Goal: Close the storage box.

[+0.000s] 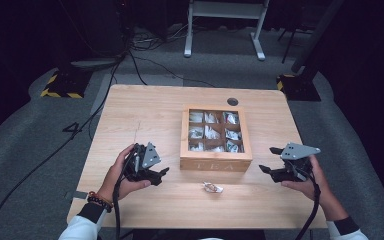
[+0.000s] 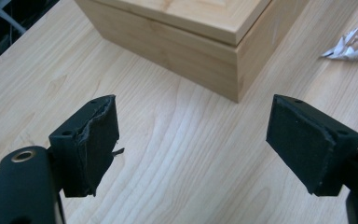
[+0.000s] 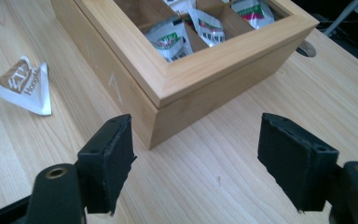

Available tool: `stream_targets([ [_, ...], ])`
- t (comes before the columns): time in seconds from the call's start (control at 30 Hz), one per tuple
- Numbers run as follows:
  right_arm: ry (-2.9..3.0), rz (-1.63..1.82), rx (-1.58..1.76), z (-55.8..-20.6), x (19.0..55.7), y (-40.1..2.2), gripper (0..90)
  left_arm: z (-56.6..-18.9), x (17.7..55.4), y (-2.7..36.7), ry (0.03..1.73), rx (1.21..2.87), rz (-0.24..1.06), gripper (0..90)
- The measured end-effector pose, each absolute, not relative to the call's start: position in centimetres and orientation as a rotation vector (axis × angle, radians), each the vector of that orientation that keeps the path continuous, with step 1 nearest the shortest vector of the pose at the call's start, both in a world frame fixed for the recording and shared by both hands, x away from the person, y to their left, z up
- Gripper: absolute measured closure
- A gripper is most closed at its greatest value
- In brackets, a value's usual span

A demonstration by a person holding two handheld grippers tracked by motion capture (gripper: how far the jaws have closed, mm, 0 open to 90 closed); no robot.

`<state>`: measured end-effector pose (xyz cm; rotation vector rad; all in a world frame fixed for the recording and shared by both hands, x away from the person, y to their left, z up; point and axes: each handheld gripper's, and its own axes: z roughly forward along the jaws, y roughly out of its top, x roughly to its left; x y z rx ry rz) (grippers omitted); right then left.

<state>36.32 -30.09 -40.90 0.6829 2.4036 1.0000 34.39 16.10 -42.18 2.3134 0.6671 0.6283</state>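
Tea box (image 1: 215, 138) sits mid-counter, lid shut, a loose sachet (image 1: 213, 187) just in front of it. In the high view the left gripper (image 1: 156, 176) and right gripper (image 1: 270, 159) flank the box, both with fingers spread and empty; a lopsided grab could skew it. The pale wood counter (image 1: 145, 112) stands on grey carpet amid cables and a dark room. In the left gripper view the box corner (image 2: 235, 65) lies ahead, where a finger could knock it. In the right gripper view, a careless sweep beside the box (image 3: 177, 74) could drag the sachet (image 3: 23, 86).

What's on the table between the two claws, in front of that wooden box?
A single tea packet lies loose on the table, just in front of the tea box, between the left gripper and right gripper. The high view shows it.
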Motion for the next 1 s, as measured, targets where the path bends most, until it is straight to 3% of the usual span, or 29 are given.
stream_targets([
  [1.0,2.393,0.919,0.881,-46.2,34.7,-35.0,25.8,-46.0,32.0,21.3,0.828,2.37,0.631,17.8],
])
